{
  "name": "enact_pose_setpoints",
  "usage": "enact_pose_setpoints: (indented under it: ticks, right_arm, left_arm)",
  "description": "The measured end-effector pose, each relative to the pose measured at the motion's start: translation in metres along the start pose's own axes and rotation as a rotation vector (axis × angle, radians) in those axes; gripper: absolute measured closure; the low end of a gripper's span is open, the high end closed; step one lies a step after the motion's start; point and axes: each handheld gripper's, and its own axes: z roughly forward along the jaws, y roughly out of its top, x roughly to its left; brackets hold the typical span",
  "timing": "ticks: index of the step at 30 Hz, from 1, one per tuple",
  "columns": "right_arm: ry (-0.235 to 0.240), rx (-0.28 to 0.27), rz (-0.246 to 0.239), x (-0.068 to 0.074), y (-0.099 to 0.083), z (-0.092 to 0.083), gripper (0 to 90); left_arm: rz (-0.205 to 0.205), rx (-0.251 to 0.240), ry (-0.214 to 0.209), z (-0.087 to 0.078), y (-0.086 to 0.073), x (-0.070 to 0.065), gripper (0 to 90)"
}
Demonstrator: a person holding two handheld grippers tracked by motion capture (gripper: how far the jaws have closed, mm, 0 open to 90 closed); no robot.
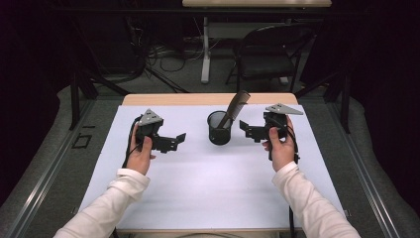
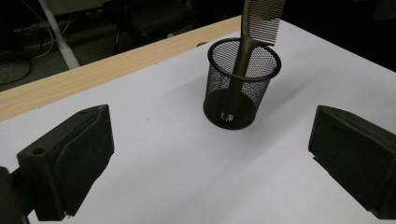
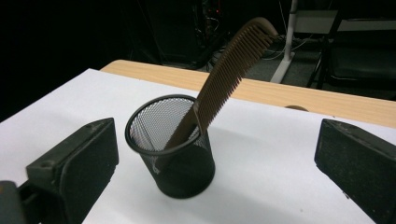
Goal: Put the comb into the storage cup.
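Note:
A black mesh cup (image 1: 219, 128) stands upright near the middle of the white table cover. A brown comb (image 1: 235, 106) leans in it, handle down, teeth end sticking out toward the back right. My left gripper (image 1: 174, 141) is held to the left of the cup, jaws wide apart and pointing at it. My right gripper (image 1: 249, 130) is held just right of the cup, also open with nothing between its jaws. The cup (image 2: 242, 83) and comb (image 2: 261, 21) show ahead in the left gripper view. In the right gripper view the cup (image 3: 170, 144) sits close, the comb (image 3: 229, 70) slanting up to the right.
The white cover (image 1: 208, 183) lies on a wooden table whose far edge (image 1: 208, 99) shows bare. Behind the table stand a black folding chair (image 1: 267, 54) and a white table leg (image 1: 205, 49) among cables on the floor.

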Motion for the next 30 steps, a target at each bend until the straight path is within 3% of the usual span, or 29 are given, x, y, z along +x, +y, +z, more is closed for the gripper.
enact_pose_setpoints:
  ticks: [6,11,19,30]
  right_arm:
    - [-0.013,0.015,-0.047,0.001,-0.009,-0.019,0.0]
    - [-0.007,0.02,-0.028,0.0,-0.017,-0.037,0.0]
    - [-0.012,0.036,-0.016,-0.001,-0.029,-0.055,0.0]
    - [-0.048,0.041,-0.008,-0.006,-0.065,-0.079,0.0]
  left_arm:
    - [0.007,0.005,0.014,-0.024,-0.01,0.006,0.3]
    - [-0.012,-0.003,0.019,-0.044,-0.018,0.013,0.3]
    - [-0.045,-0.003,0.021,-0.058,-0.032,0.02,0.3]
    - [-0.115,-0.041,0.032,-0.084,-0.076,0.031,0.3]
